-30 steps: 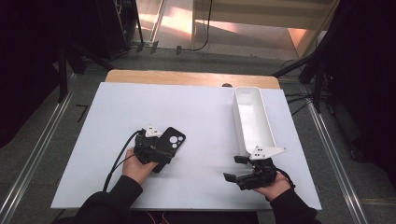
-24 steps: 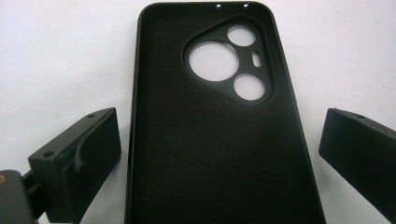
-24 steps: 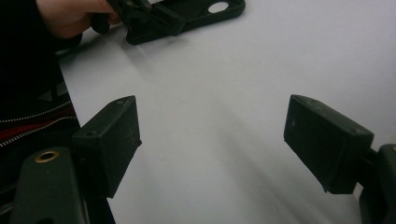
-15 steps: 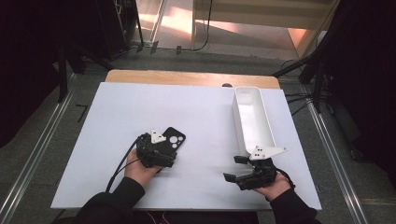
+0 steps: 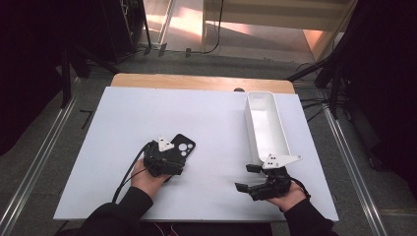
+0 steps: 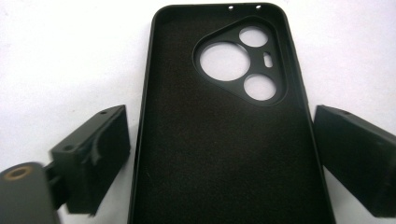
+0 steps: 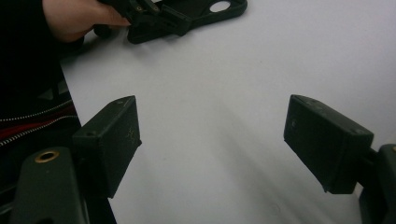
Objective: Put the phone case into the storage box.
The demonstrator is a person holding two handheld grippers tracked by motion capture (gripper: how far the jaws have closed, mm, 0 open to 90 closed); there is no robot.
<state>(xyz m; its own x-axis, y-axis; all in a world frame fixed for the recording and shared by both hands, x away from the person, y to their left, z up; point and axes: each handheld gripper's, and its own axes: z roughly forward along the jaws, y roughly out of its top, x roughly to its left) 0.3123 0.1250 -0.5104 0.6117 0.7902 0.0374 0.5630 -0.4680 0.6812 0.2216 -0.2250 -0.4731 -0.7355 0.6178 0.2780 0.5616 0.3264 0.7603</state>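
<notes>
While seen from the high view, lies flat near the front-left of the white table (image 5: 206,123): black phone case (image 5: 183,146), camera cutouts up and away from the person, no lettering readable. Partly covered at its near end by the left gripper (image 5: 169,158), held in the left hand (image 5: 147,178), cable trailing back toward the sleeve. Stands lengthwise along the right edge of the table: white bin (image 5: 267,124), unmarked. Rests just before its near end: right gripper (image 5: 245,178) in the right hand (image 5: 285,194), jaws pointing left across bare tabletop, well apart from the case. Next, through the left gripper view, shows inside-up: phone case (image 6: 229,135), matte lining, three round lens holes and a small slot in a triangular frame, two pinholes at the far rim; no brand or writing legible. Flanked by both jaws, just closing inward, spread slightly wider than the case, narrow gaps on either side, pads not pressing. Last, through the right gripper view, spread wide over plain white surface, nothing between. Visible farther off at the top: left gripper (image 7: 154,18) over the case (image 7: 210,9).
</notes>
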